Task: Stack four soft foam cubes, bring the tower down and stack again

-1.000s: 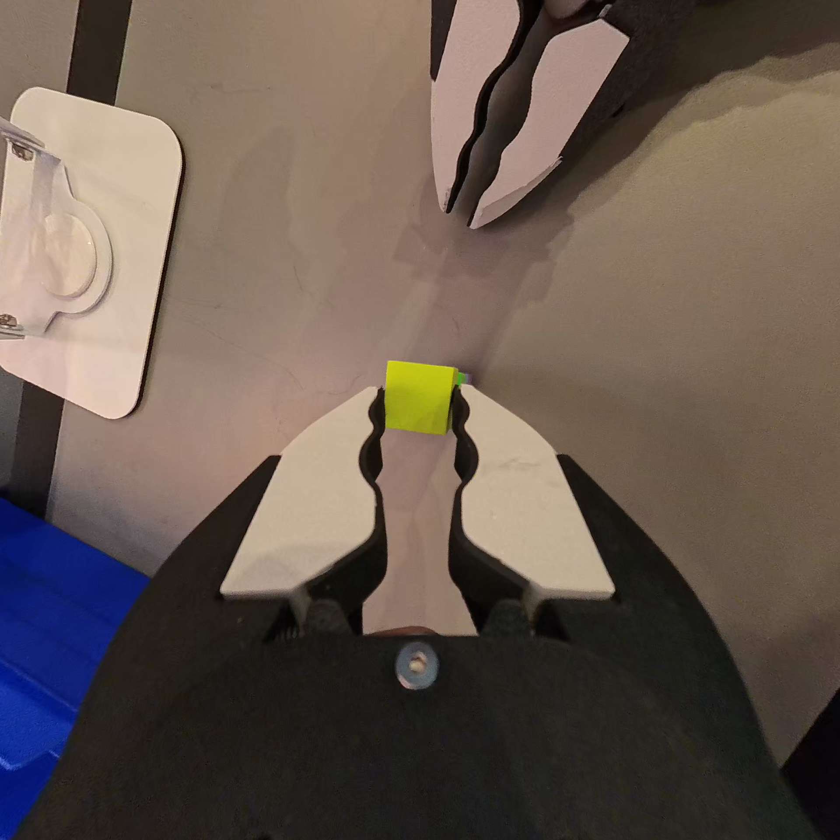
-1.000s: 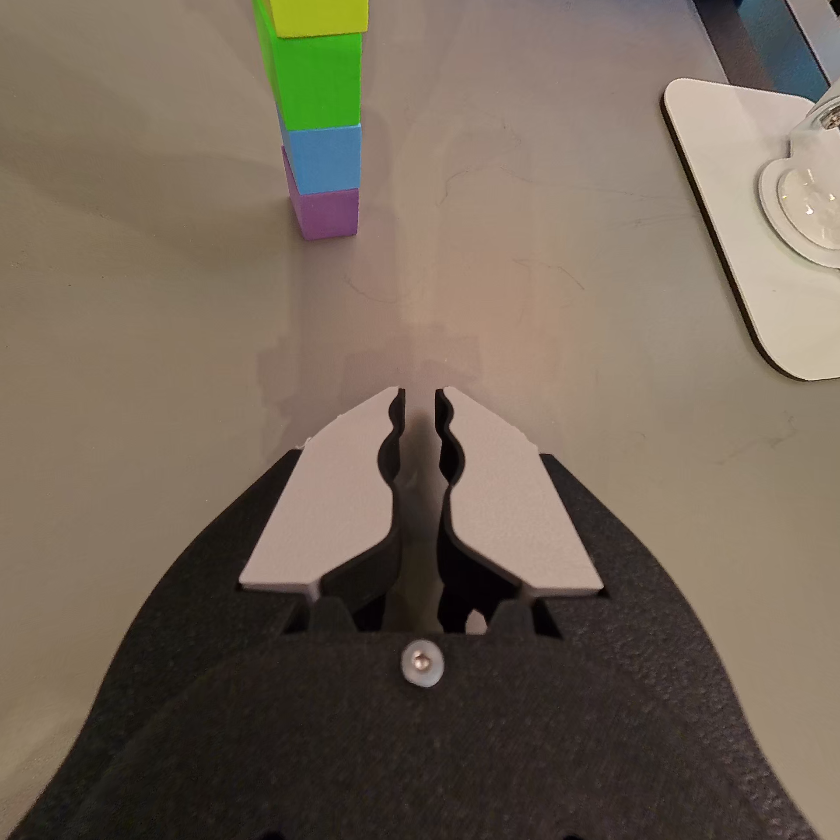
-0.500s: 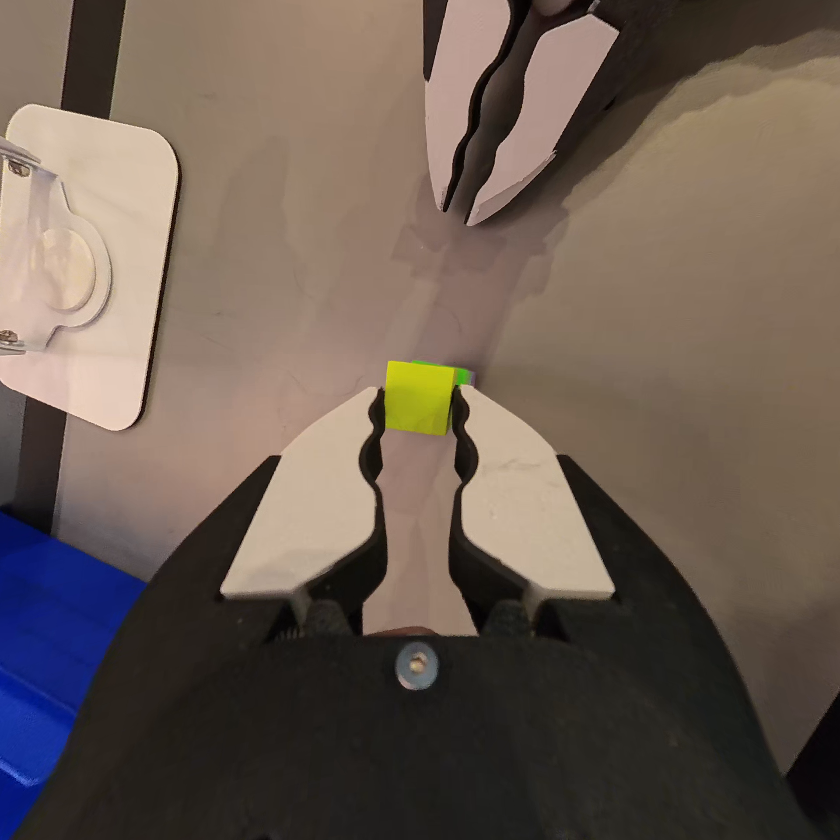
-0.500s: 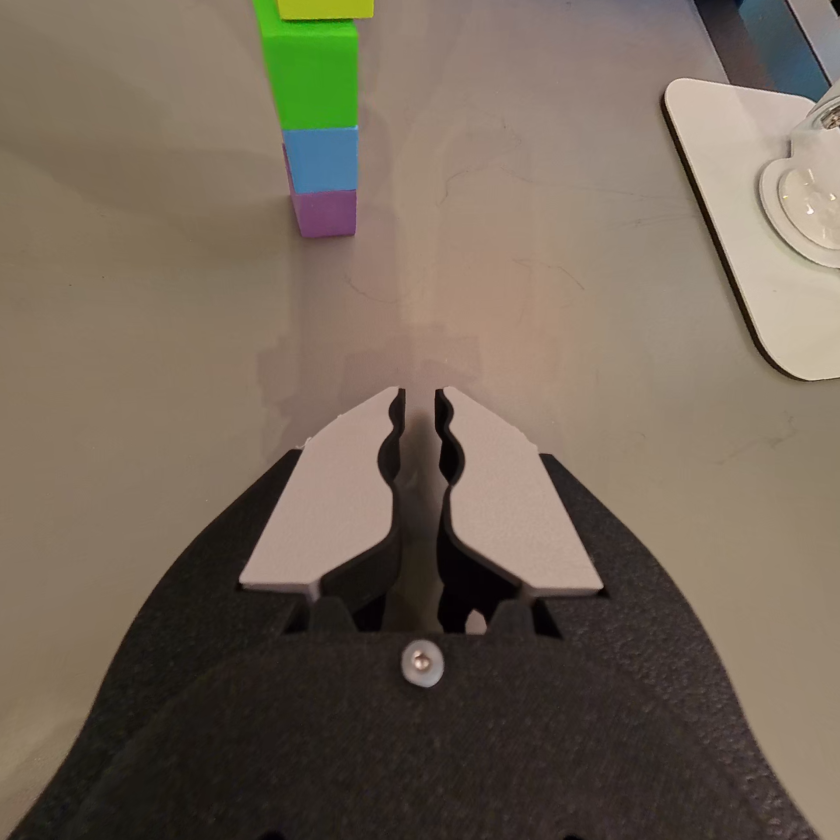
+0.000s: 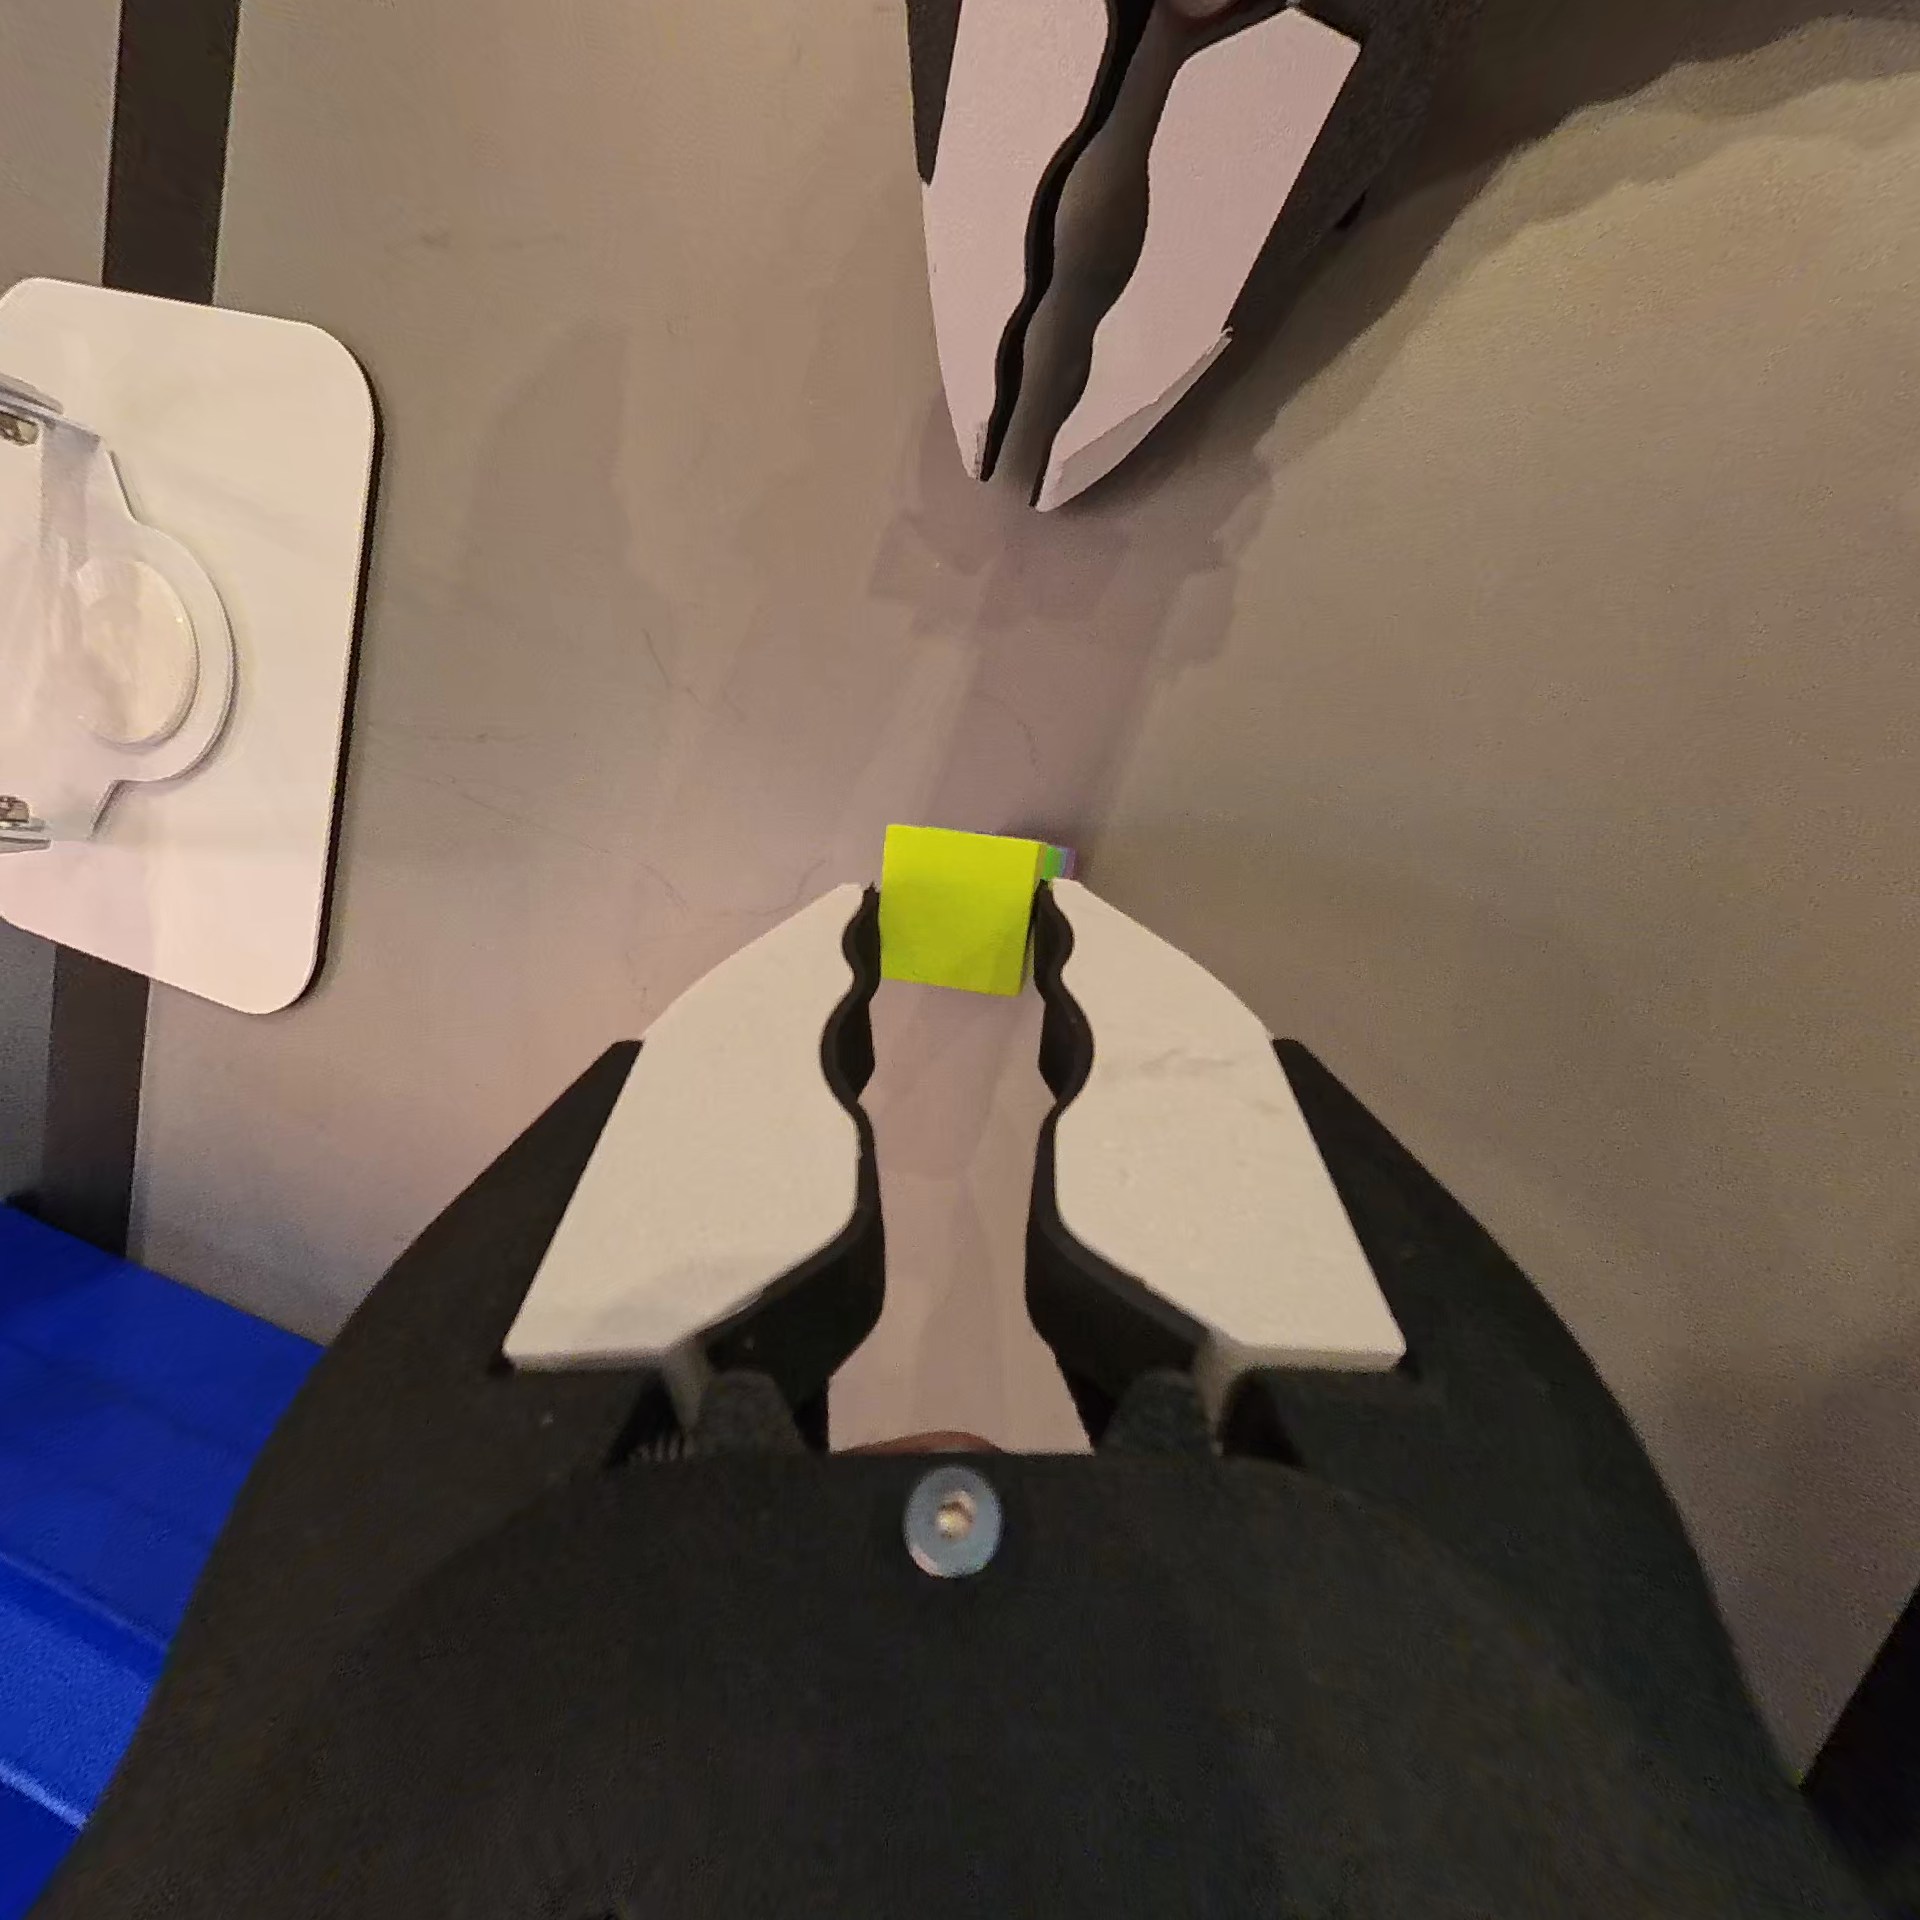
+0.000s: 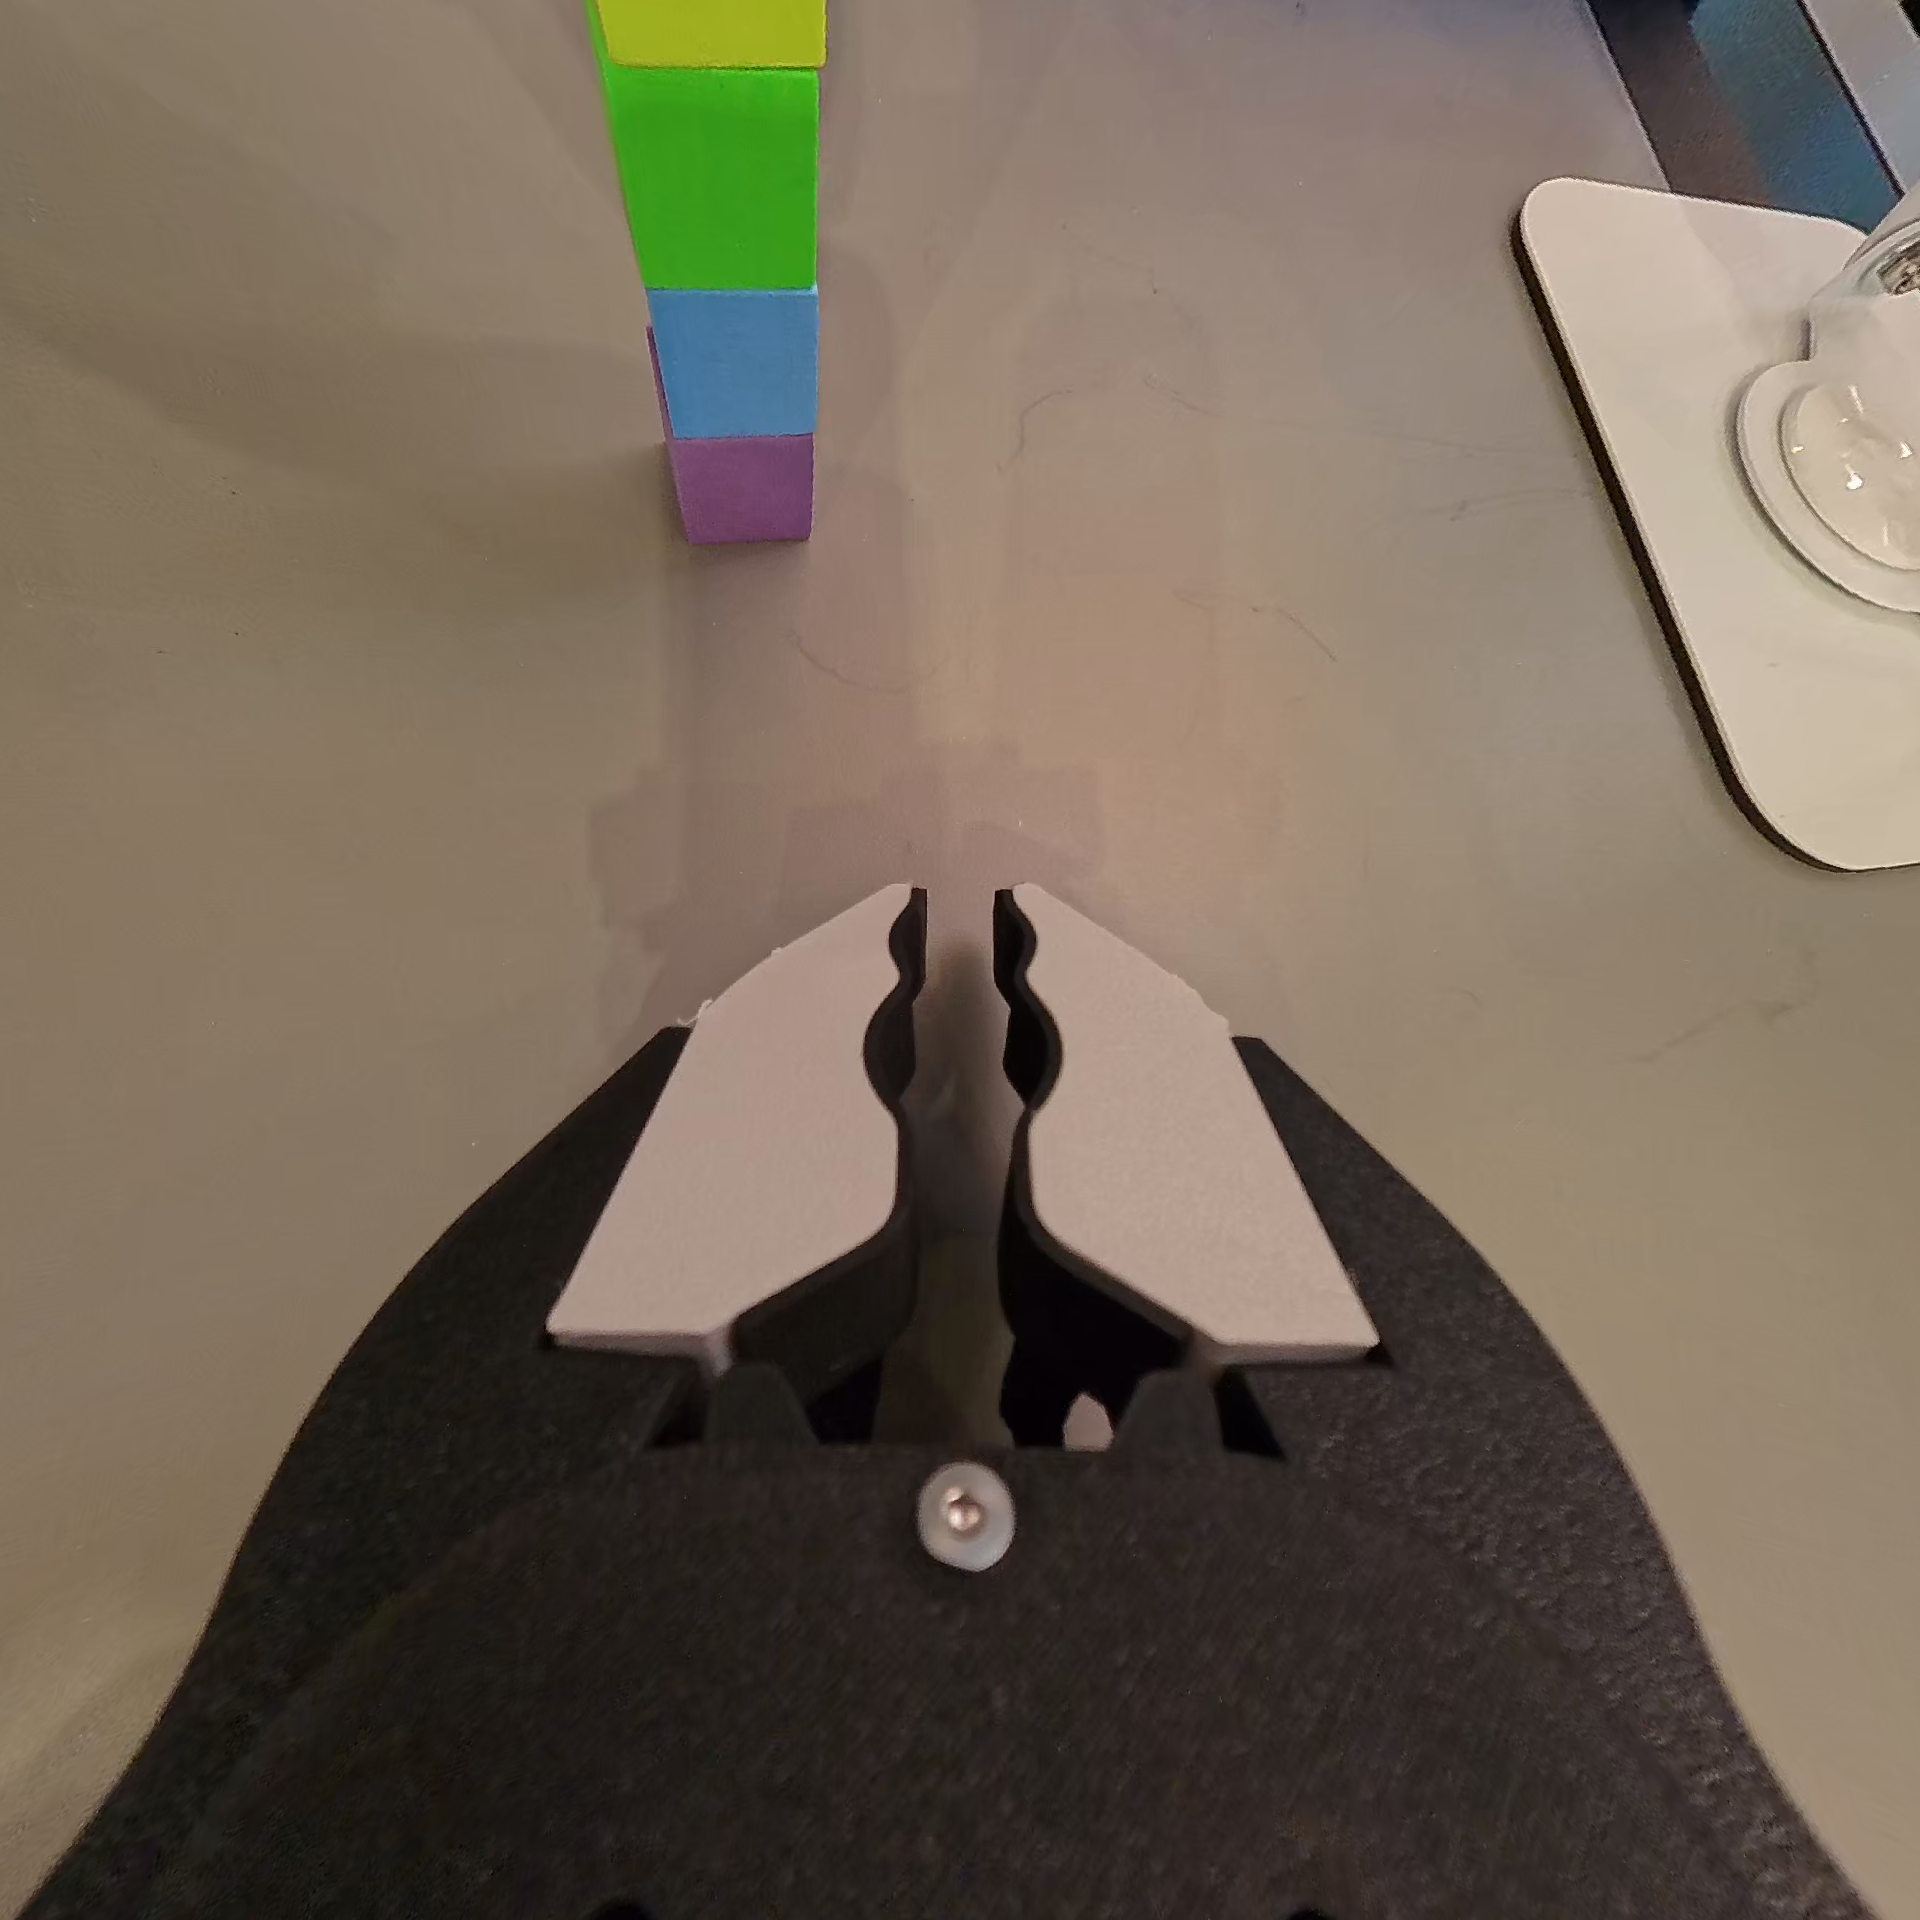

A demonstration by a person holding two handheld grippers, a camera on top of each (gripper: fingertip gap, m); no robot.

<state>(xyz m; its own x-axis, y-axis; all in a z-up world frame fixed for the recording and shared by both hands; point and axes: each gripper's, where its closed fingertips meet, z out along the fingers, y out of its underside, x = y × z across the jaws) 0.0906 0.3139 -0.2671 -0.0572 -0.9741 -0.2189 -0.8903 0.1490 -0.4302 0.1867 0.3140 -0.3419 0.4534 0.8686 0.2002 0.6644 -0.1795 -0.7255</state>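
Observation:
A tower stands on the grey table: a purple cube [image 6: 743, 488] at the bottom, a blue cube [image 6: 738, 364], a green cube [image 6: 717, 177], and a yellow cube [image 6: 717, 31] on top, cut off by the frame's upper edge. In the left wrist view I look straight down on it. My left gripper [image 5: 956, 904] is shut on the yellow cube [image 5: 956, 920], with both pads against its sides. Slivers of the lower cubes [image 5: 1058, 862] show at its right. My right gripper [image 6: 956, 894] is slightly open and empty, low over the table in front of the tower. It also shows in the left wrist view [image 5: 1013, 488].
A white board with a clear plastic holder [image 5: 177, 644] lies to one side of the tower; it shows at the right in the right wrist view [image 6: 1714, 468]. A blue bin [image 5: 104, 1455] sits beyond a dark strip at the table's edge.
My left gripper has kept its hold and shifted the yellow cube slightly sideways, more in line with the green cube. The right gripper has hardly moved.

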